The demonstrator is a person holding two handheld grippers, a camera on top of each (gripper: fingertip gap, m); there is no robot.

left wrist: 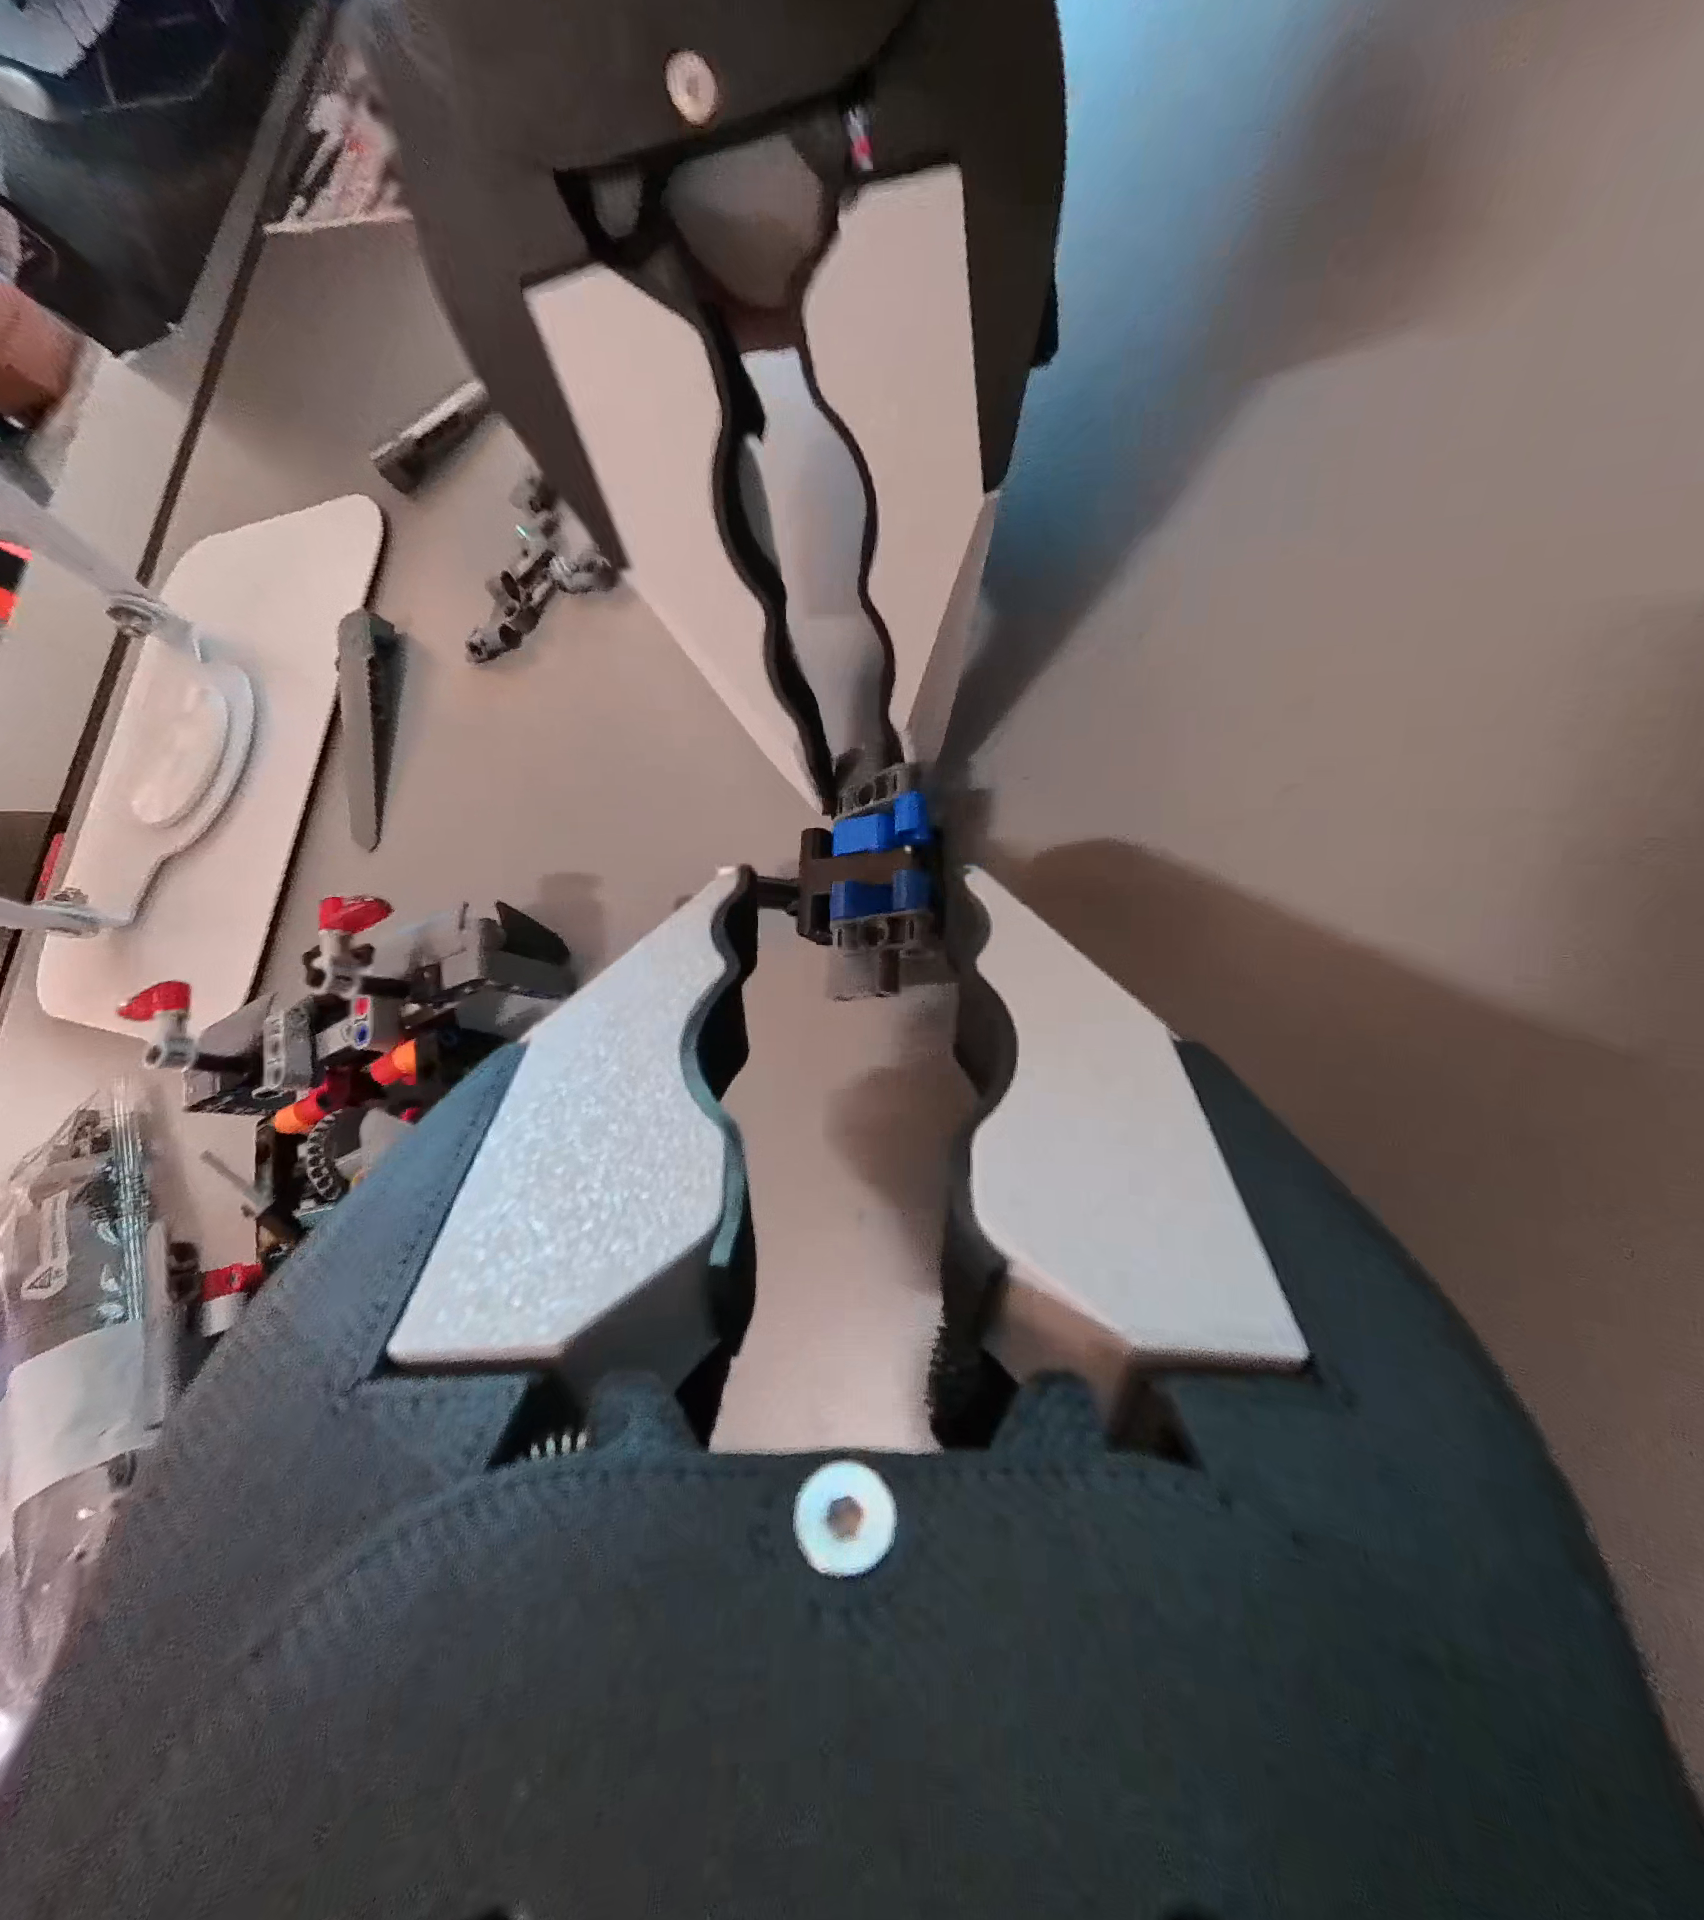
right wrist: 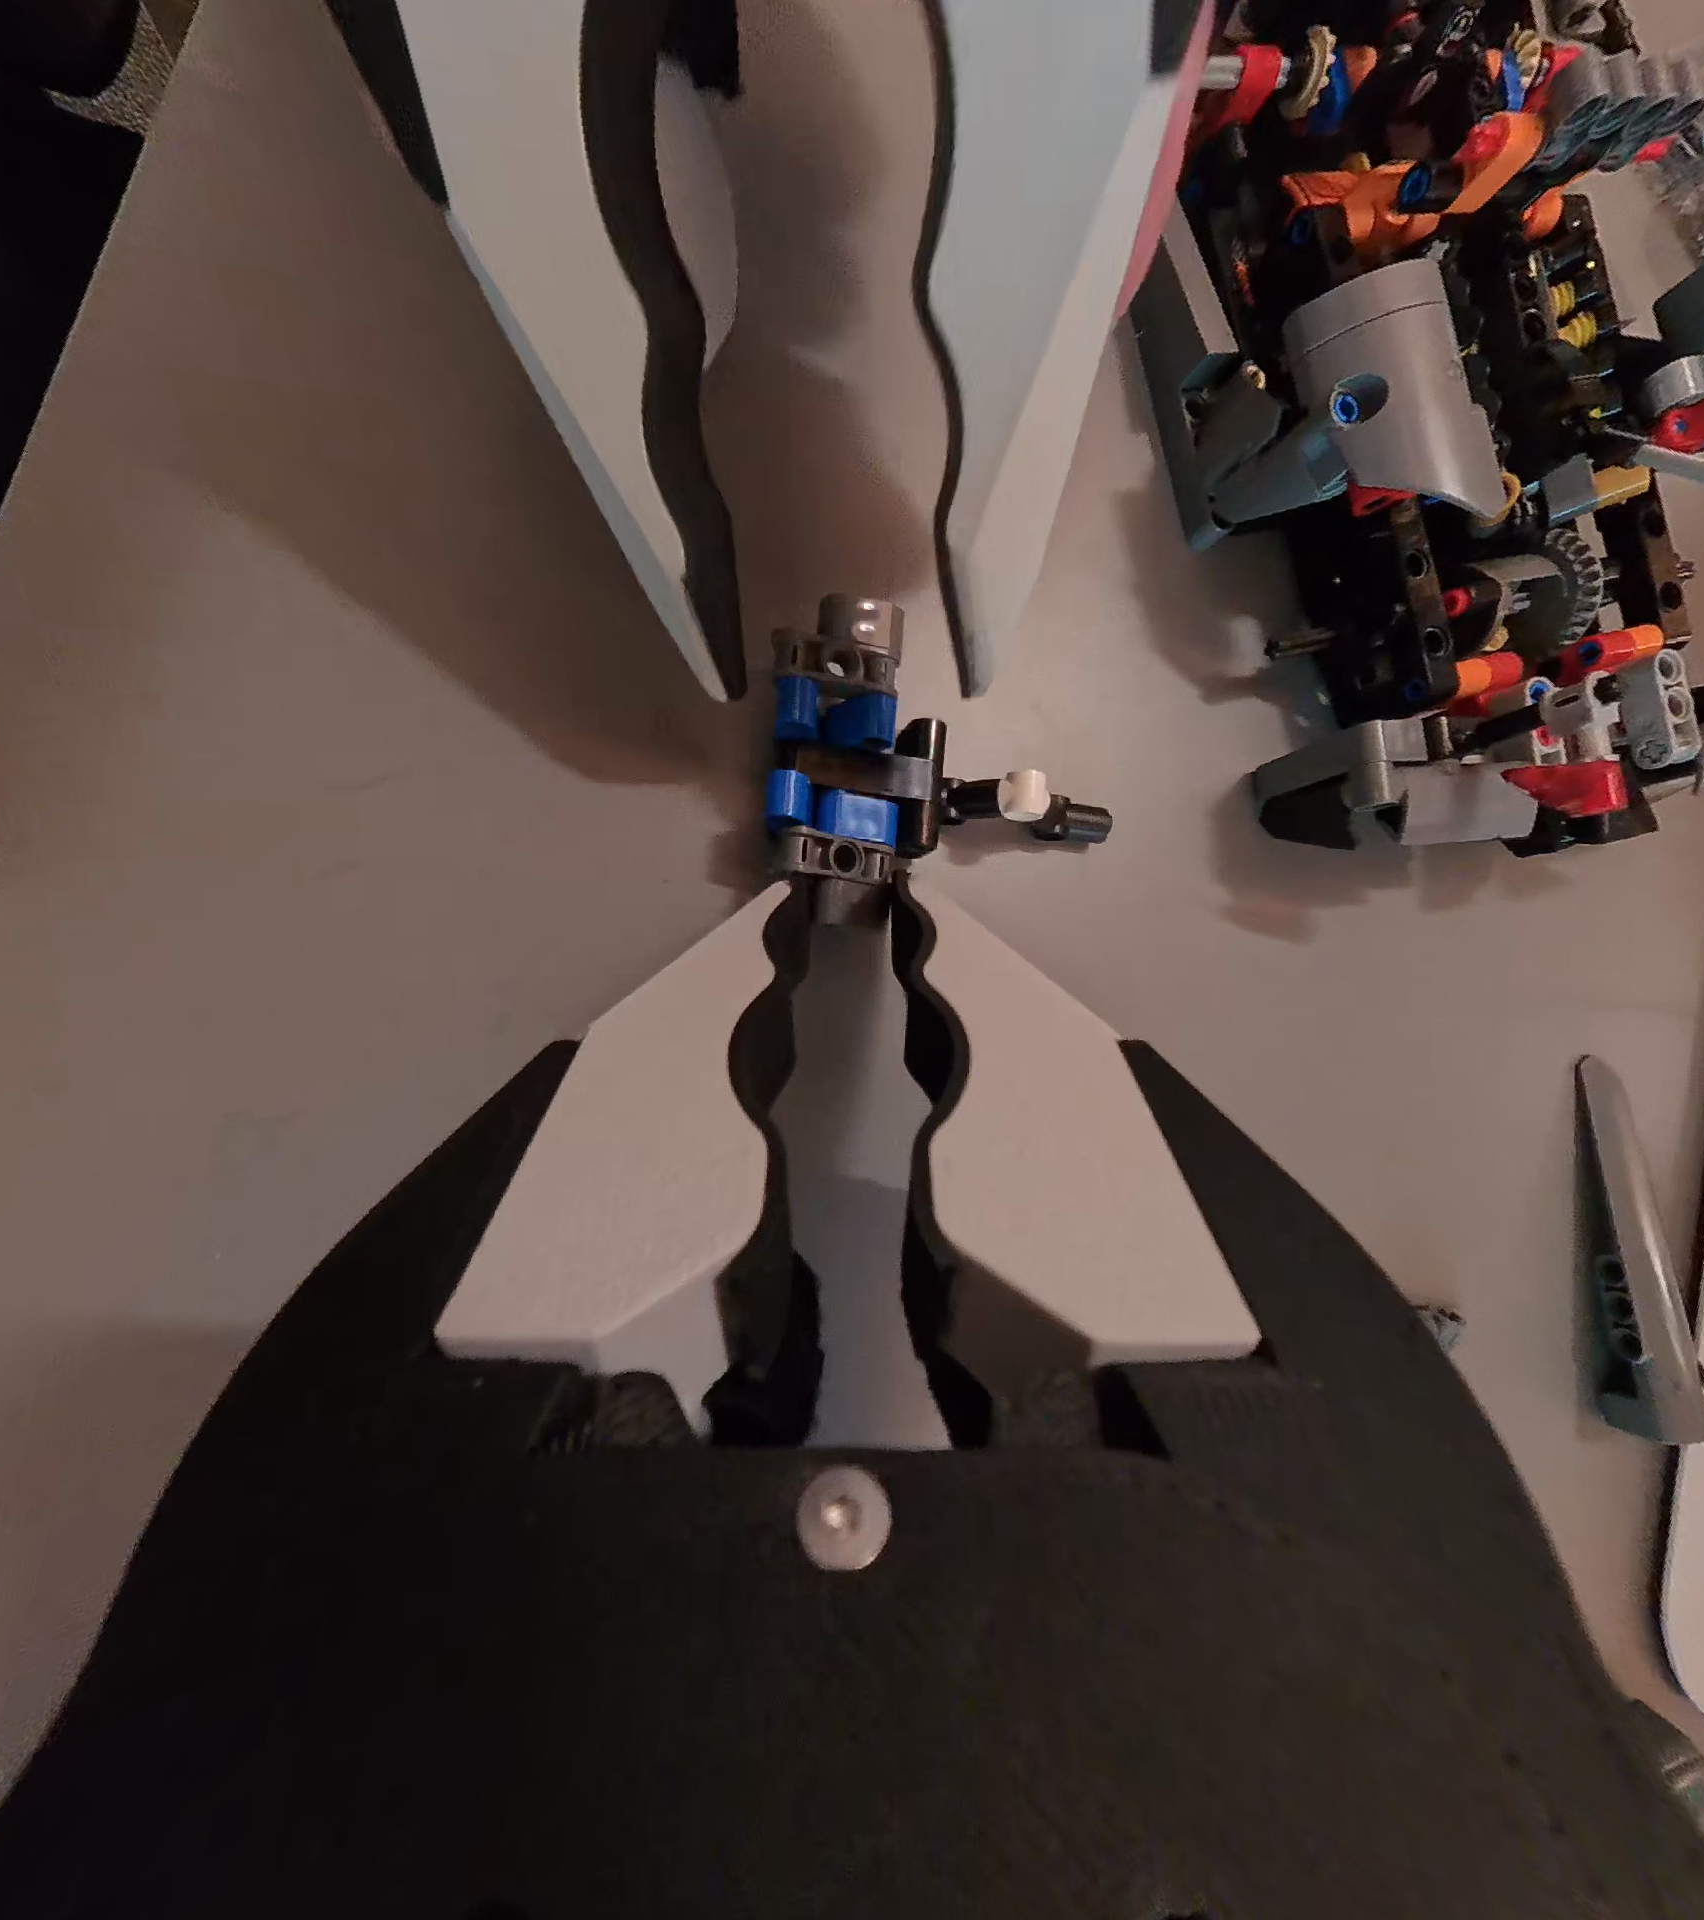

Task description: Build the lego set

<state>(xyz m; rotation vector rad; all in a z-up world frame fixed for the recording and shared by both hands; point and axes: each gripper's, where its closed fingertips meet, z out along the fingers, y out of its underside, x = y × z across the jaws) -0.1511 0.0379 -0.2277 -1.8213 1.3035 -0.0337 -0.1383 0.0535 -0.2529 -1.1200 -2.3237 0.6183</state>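
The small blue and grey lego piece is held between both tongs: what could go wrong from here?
1. The right tongs pinch only the grey end of the small blue and grey lego piece, so it could twist or slip out.
2. The left tongs are open around it, so they give little support.
3. The black axle with a white bush sticks out sideways and might catch or pull off.
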